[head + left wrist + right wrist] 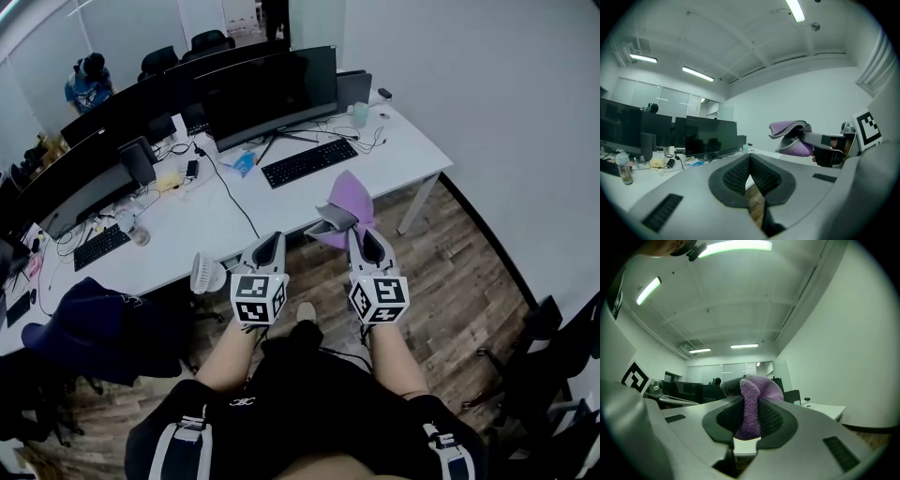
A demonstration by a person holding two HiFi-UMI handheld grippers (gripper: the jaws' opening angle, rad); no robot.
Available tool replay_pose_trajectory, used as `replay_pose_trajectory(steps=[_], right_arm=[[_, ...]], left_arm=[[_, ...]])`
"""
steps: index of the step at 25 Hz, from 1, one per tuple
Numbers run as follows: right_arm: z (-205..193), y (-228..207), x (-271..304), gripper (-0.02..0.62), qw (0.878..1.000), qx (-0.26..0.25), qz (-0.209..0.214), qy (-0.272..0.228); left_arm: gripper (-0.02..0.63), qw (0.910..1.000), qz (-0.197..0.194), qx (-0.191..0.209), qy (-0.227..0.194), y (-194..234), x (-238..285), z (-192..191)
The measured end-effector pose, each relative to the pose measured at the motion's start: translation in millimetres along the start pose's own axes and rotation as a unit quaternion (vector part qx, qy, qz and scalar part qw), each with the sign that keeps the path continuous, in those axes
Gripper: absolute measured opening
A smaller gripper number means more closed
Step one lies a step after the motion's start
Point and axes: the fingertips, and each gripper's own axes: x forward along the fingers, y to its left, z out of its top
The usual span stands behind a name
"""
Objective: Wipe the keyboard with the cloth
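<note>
Gripping the purple cloth between my right tool's jaws, I hold it short of the bench. The keyboard lies beyond it. My left tool, just beside, is closed on nothing.

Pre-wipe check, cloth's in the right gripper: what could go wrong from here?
1. The cloth hangs loose from the right gripper. Its free flap may snag the cable or the blue item left of the keyboard.
2. Nothing steadies the keyboard: the left gripper is shut and empty, so wiping could shove it toward the monitor stand.
</note>
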Motion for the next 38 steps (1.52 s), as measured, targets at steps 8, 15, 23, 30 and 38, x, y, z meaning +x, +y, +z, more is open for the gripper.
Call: replay_pose_trajectory(steps=[8,15,23,30,38], right_arm=[[-16,-31,52,0.087,1.0,0.024,0.006,0.006],[-35,-57,118,0.087,1.0,0.009,0.018,0.022],[-45,-93,226,0.087,0.999,0.005,0.037,0.034],[-51,-110,335,0.087,0.997,0.006,0.064,0.043],[-64,-97,436,0.087,0.993,0.006,0.109,0.05]], left_arm=[[0.012,0.9999,0.008,-0.012,0.002,19,54,-6],[0.012,0.9997,0.01,-0.019,0.011,43,121,-14],[0.012,0.9993,0.021,-0.024,0.018,89,222,-1],[0.012,0.9984,0.042,-0.033,0.022,148,305,16],[0.012,0.995,0.088,-0.045,0.017,222,352,25]])
